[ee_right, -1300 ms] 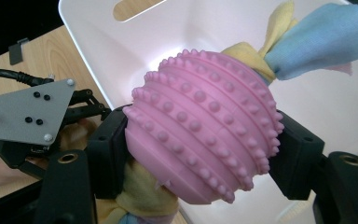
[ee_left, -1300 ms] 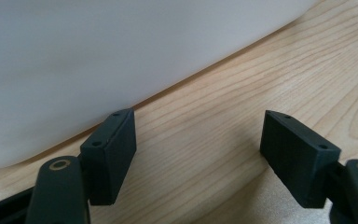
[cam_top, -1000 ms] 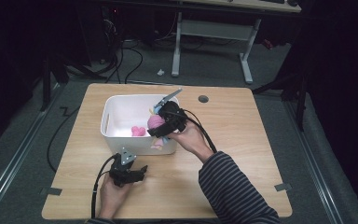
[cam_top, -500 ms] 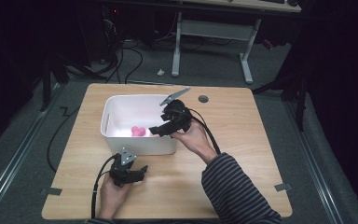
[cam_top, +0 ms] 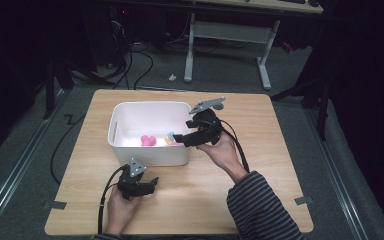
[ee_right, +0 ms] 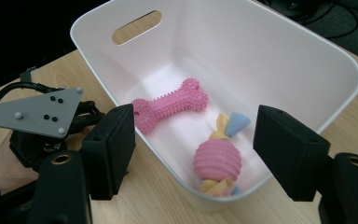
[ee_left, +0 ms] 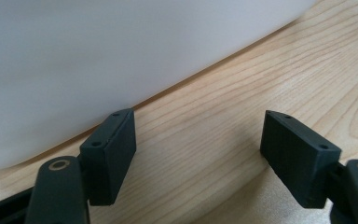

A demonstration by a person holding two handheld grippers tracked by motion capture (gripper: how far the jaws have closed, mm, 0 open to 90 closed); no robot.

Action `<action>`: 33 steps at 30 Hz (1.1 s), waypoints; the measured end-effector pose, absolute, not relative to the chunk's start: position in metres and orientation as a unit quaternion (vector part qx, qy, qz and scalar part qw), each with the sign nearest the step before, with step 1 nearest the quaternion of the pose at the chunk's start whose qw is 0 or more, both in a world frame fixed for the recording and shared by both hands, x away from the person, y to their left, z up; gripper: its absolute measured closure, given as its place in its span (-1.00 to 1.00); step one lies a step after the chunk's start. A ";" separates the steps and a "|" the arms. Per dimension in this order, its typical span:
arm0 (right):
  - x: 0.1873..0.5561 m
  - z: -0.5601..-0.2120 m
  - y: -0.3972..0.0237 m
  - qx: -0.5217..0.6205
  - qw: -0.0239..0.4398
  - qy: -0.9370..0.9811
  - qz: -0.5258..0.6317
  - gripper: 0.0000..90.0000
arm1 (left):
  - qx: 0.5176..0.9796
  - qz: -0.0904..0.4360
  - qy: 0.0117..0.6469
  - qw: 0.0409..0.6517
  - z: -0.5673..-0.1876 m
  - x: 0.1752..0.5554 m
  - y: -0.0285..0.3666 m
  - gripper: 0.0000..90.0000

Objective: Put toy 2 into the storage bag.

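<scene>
Wide wooden table (cam_top: pixel 280 150), white bin (cam_top: pixel 130 117) at its far left, holding a pink bone (ee_right: pixel 170 106) and a ribbed ball (ee_right: pixel 216 159) on soft rope. Probably light, rubbery, slightly springy; best pinched across the bone's narrow shaft, though bin walls crowd any approach. Right gripper (cam_top: pixel 180 138) over the bin's right rim, left gripper (cam_top: pixel 152 182) near the bin's front wall, both wide open, empty.
</scene>
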State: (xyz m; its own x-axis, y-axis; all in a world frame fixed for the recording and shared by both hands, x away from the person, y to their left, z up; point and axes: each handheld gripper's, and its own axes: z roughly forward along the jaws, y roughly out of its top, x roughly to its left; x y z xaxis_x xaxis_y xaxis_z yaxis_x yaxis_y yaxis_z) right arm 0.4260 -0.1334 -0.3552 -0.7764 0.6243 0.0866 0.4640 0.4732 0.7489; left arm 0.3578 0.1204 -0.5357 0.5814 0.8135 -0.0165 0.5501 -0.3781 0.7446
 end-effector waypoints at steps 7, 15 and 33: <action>0.418 -0.352 -0.156 0.334 0.113 0.837 0.419 -0.31 | 0.811 0.179 0.420 0.365 -0.536 0.358 0.121 -0.40; 0.405 -0.350 -0.182 0.351 0.127 0.821 0.433 -0.29 | 0.811 0.180 0.421 0.365 -0.536 0.358 0.120 -0.40; 0.370 -0.349 -0.241 0.390 0.160 0.786 0.452 -0.27 | 0.810 0.181 0.421 0.365 -0.536 0.358 0.120 -0.40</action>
State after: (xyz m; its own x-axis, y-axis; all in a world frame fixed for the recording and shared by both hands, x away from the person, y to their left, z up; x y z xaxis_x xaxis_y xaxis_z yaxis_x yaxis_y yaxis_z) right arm 0.3697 -0.2410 -0.3490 -0.6444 0.7580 0.1007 0.4678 0.2867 0.8360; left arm 0.3578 0.1203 -0.5356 0.5803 0.8142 -0.0150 0.5504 -0.3786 0.7442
